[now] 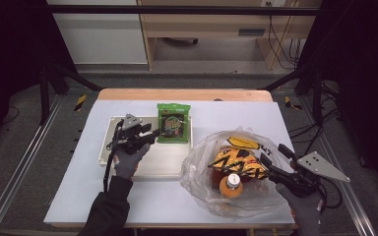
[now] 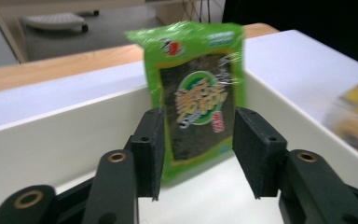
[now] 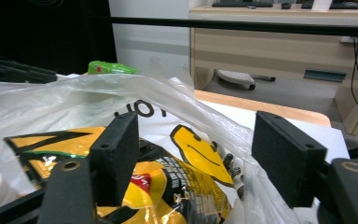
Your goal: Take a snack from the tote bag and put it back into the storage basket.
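Note:
A green seaweed snack packet (image 1: 173, 122) (image 2: 196, 93) leans on the far right wall of a white tray (image 1: 153, 161) (image 2: 51, 135). My left gripper (image 1: 155, 133) (image 2: 199, 156) stands open just in front of the packet, jaws apart and not touching it. A clear plastic bag (image 1: 236, 172) (image 3: 74, 98) at the right holds a yellow and black snack pack (image 1: 236, 162) (image 3: 168, 182) and an orange bottle with a white cap (image 1: 232, 184). My right gripper (image 1: 271, 156) (image 3: 196, 154) is open at the bag's right side, its jaws either side of the bag's plastic rim.
The white table sheet (image 1: 128, 201) has bare room in front of the tray and at the far right. A wooden table edge (image 1: 184, 94) runs along the back. Dark frame rails (image 1: 10, 167) flank both sides.

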Motion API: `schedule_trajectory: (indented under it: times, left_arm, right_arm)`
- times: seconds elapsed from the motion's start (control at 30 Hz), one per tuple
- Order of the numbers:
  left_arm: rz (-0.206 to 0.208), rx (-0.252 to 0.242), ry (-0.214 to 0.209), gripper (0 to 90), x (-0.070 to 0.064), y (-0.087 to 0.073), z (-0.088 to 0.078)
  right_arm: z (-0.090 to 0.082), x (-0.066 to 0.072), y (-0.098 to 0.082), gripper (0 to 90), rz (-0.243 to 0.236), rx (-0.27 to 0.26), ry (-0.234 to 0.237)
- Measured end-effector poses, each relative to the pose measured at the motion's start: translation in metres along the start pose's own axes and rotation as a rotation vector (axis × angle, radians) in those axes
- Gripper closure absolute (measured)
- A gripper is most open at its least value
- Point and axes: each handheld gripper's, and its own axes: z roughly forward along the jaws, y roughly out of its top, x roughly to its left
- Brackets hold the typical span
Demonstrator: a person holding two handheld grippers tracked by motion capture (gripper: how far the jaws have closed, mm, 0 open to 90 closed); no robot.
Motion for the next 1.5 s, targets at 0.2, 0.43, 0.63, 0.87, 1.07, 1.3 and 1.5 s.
schedule_trajectory:
  times: [0.2, 0.43, 0.63, 0.87, 1.07, 1.3, 1.5]
  left_arm:
    - [0.016, -0.057, -0.050, 50.7, -0.021, -0.001, -0.034]
    - [0.062, -0.158, -0.121, 50.8, -0.053, 0.017, -0.065]
    - [0.129, -0.222, -0.193, 57.1, -0.092, 0.040, -0.078]
    - [0.228, -0.172, -0.281, 61.7, -0.142, 0.038, -0.063]
    - [0.259, -0.060, -0.278, 62.6, -0.146, 0.008, -0.038]
    - [0.233, 0.030, -0.278, 62.8, -0.136, -0.025, -0.017]
    - [0.262, 0.054, -0.275, 61.6, -0.141, -0.037, -0.003]
  right_arm:
    - [-0.005, 0.005, 0.003, 37.9, -0.014, 0.000, 0.030]
    - [-0.010, 0.014, 0.004, 42.8, -0.040, 0.039, 0.071]
    - [-0.023, 0.017, 0.000, 42.0, -0.072, 0.062, 0.099]
    - [-0.026, 0.016, -0.008, 35.3, -0.094, 0.092, 0.109]
    - [-0.022, 0.017, -0.015, 29.0, -0.136, 0.128, 0.114]
    - [-0.012, 0.017, -0.025, 27.5, -0.165, 0.185, 0.118]
    - [0.002, 0.020, -0.033, 33.5, -0.201, 0.219, 0.109]
